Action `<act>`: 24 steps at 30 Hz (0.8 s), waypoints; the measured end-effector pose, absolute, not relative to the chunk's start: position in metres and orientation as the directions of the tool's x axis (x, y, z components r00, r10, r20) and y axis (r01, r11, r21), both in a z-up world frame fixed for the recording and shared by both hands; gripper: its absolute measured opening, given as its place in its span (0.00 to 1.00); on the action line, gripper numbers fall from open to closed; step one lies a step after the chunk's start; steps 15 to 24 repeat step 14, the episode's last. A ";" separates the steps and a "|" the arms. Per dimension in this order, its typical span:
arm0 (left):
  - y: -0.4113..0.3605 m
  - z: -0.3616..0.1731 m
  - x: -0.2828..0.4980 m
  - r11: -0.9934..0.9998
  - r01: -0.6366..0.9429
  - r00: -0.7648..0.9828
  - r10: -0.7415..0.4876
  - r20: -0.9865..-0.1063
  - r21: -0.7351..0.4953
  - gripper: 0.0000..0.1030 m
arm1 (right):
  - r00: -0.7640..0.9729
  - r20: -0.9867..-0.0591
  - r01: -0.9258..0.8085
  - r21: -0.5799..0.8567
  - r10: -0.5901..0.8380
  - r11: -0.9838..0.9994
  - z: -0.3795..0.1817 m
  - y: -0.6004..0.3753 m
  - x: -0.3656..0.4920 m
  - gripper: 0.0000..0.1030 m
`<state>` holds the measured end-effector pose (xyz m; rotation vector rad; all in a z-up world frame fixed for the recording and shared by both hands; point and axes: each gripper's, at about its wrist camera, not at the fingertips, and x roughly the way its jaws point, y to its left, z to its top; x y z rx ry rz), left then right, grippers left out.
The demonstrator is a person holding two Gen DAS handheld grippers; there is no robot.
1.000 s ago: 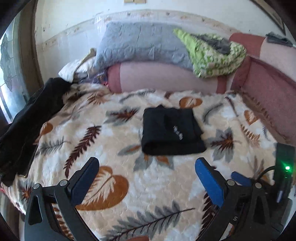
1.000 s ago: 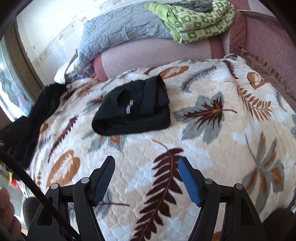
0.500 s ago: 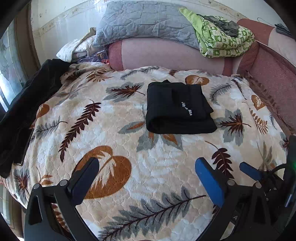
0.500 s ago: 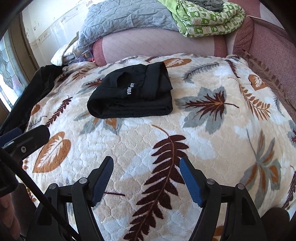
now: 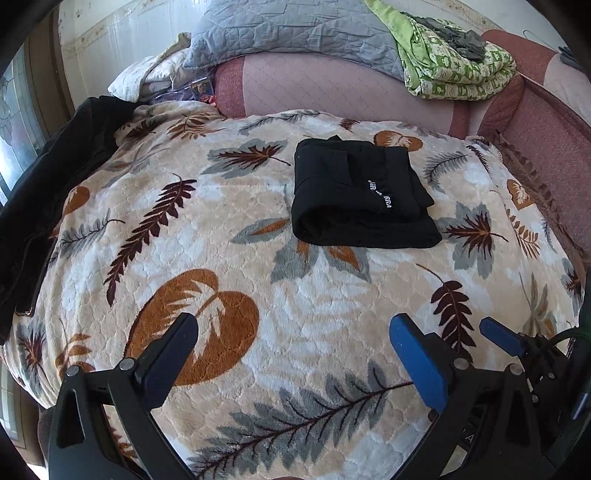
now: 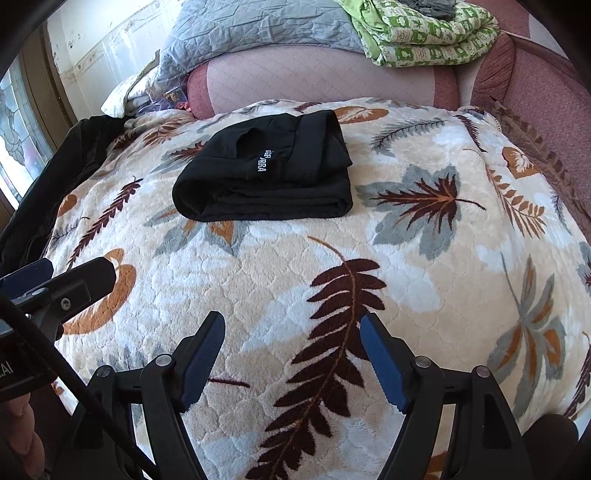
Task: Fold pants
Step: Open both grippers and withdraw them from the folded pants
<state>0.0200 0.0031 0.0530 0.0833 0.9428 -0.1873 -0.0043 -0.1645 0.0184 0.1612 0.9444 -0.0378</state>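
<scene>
Black pants (image 5: 358, 199) (image 6: 269, 173) lie folded into a thick rectangle with white lettering on top, on the far half of a leaf-patterned blanket (image 5: 295, 314) (image 6: 280, 258). My left gripper (image 5: 291, 332) hovers open over the blanket's near part, well short of the pants, nothing between its blue-padded fingers. My right gripper (image 6: 291, 332) is also open and empty, near the front edge, with the pants ahead and to the left. In the right wrist view a finger of the left gripper (image 6: 74, 284) shows at the left edge.
A pink bolster (image 5: 332, 85) runs along the back, with a grey quilt (image 5: 295, 29) and a green patterned blanket (image 5: 454, 62) on it. Dark clothing (image 5: 48, 177) is heaped along the left side. A reddish couch arm (image 5: 546, 129) borders the right.
Both views have tipped downward and drawn lower toward the blanket. The folded pants sit higher in each picture. Both grippers stay open; the left gripper has come into the right wrist view.
</scene>
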 end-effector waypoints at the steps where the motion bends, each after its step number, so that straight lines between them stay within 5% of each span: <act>1: 0.004 0.052 0.021 0.981 0.195 0.569 -0.124 -0.813 -0.013 1.00 | 0.585 -0.810 0.103 0.120 0.037 0.987 0.018 -0.164 -0.004 0.78; 24: 0.007 0.033 0.029 0.978 0.203 0.518 -0.147 -0.842 -0.046 1.00 | 0.563 -0.826 0.099 0.082 0.012 0.992 0.011 -0.159 0.006 0.81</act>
